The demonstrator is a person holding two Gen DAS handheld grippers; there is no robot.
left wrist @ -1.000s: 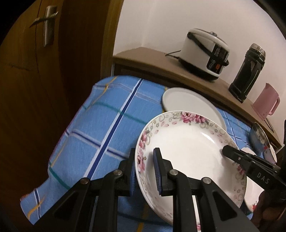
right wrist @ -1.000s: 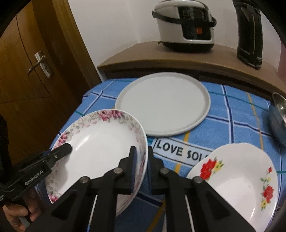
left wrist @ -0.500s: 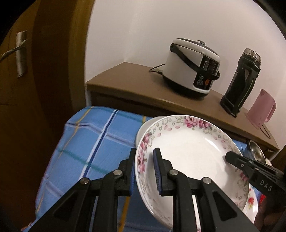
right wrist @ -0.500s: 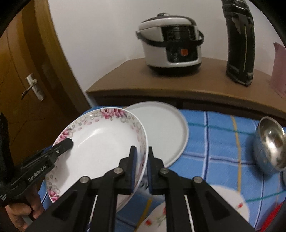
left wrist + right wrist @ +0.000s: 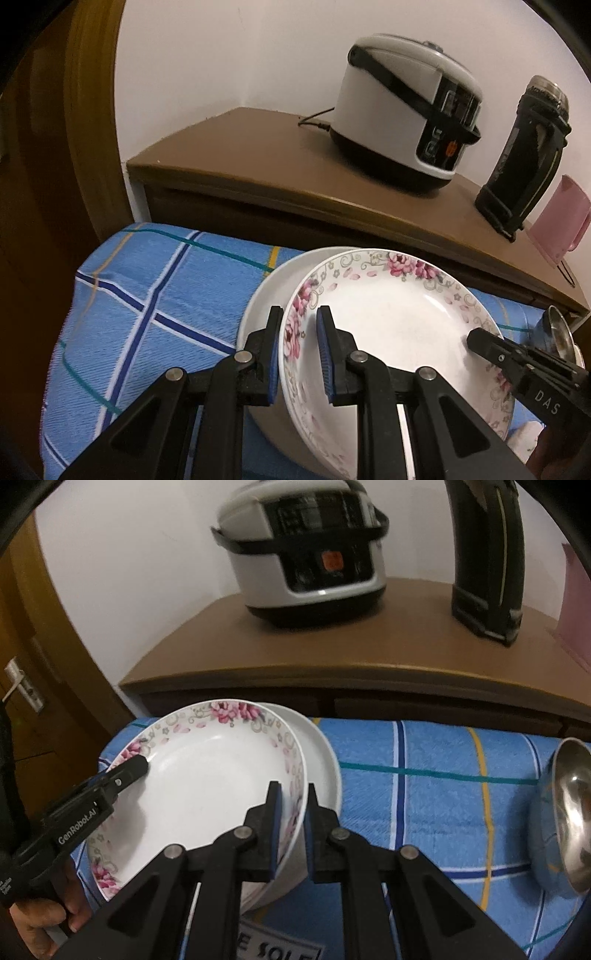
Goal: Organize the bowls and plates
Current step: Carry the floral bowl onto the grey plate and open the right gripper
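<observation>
Glossy, shallow, round: floral-rimmed bowl [image 5: 399, 325] with pink blossoms, held over the plain white plate [image 5: 269, 295] on the woven blue checked cloth [image 5: 147, 295]. Left gripper [image 5: 300, 354] and right gripper [image 5: 293, 827] both clamped on opposite rims. Polished steel bowl [image 5: 565, 819] cut off at the frame edge.

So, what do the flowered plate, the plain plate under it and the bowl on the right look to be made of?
Flowered plate: likely glazed ceramic or porcelain, given its glossy white face and printed pink roses on the rim.
Plain plate: perhaps ceramic or melamine; it is uniformly white with a duller sheen, so I cannot tell which.
Bowl: polished metal, probably stainless steel, since its mirror surface shows reflections.
</observation>
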